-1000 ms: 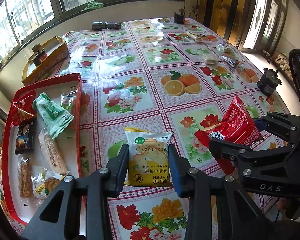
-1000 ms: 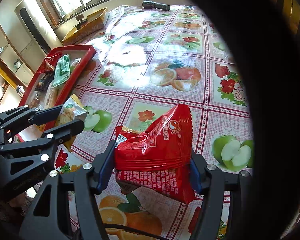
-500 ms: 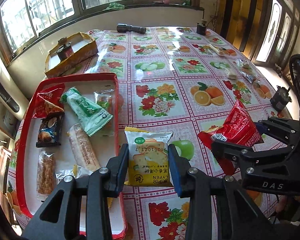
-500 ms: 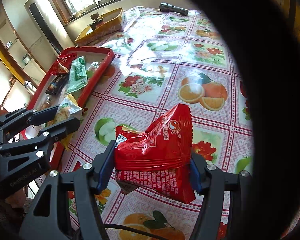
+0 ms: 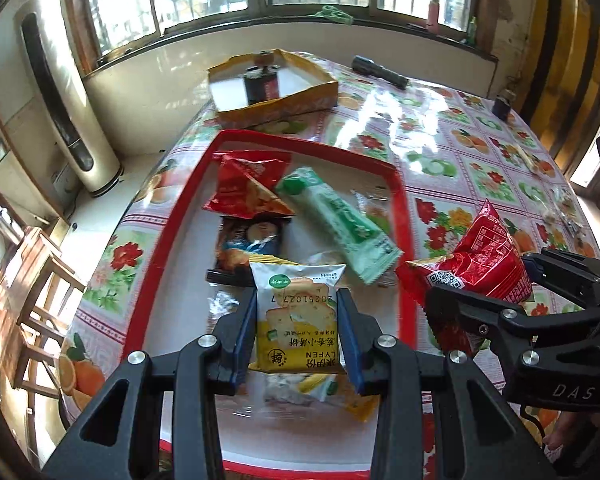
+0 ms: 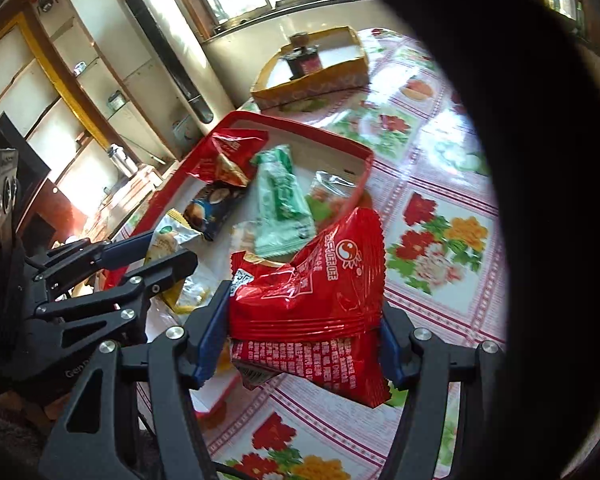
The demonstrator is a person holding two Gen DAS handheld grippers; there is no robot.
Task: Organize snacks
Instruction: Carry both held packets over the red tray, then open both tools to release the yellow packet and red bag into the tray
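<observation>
The left claw (image 5: 297, 334), angled downward, grips a yellow-and-white plastic biscuit packet (image 5: 298, 322) printed "LYFEN" above the red-rimmed white tray (image 5: 405, 216). The right claw (image 6: 300, 334), marked "DAS", clamps a crinkly red foil snack bag (image 6: 314, 288) beside that tray's edge.

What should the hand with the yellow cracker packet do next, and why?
Probably lower it a little and let go. The left gripper is shut on the yellow cracker packet, which already hangs over the red tray where other snacks lie. A bare white patch shows just left of it, so it should land clear.
</observation>
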